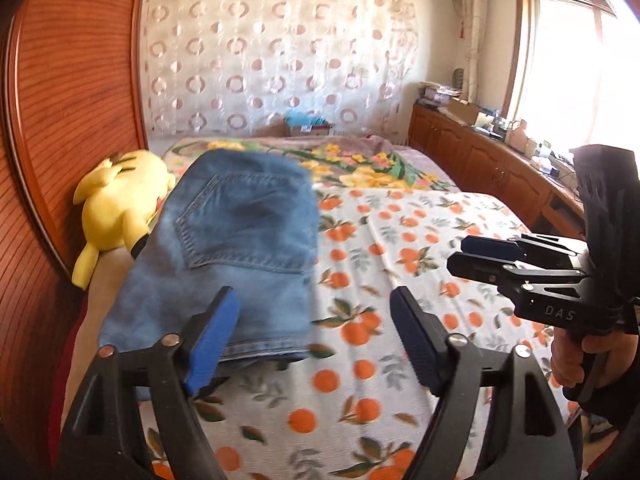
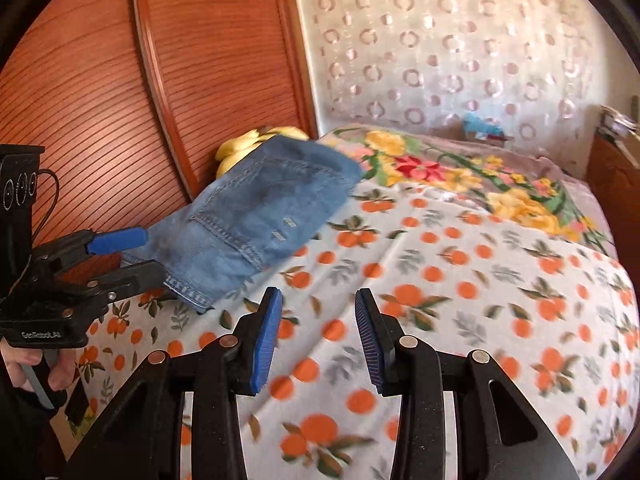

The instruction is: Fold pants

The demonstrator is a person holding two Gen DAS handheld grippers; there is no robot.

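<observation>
The jeans (image 1: 236,248) sit folded into a compact denim bundle on the orange-print bedspread (image 1: 400,240), back pocket facing up, hem edge toward the cameras. Taking that bundle as the landmark: a yellow plush toy (image 1: 120,200) lies just beside its far-left side, against the wooden headboard (image 1: 72,100), and a floral blanket (image 1: 380,164) spreads beyond its far end.

Now the tongs. The left gripper (image 1: 316,336) stands with its blue pads wide apart, nothing between them, hovering just short of the bundle's near hem; its left pad overlaps the denim edge in the left wrist view, though whether it touches I can't tell. The right gripper (image 2: 316,340) has its pads partly apart and empty too, off to the bundle's right over bare bedspread, clear of the cloth.

So both tools are free of the jeans, and the fold looks close to finished. To wrap this up well, I'd judge the thing is to pull away cleanly, lifting clear of the hem so no pad snags the top layer and drags it open. If one more tidy is wanted, a light press along the near edge should flatten the slightly raised layers without shifting the stack toward the plush.
</observation>
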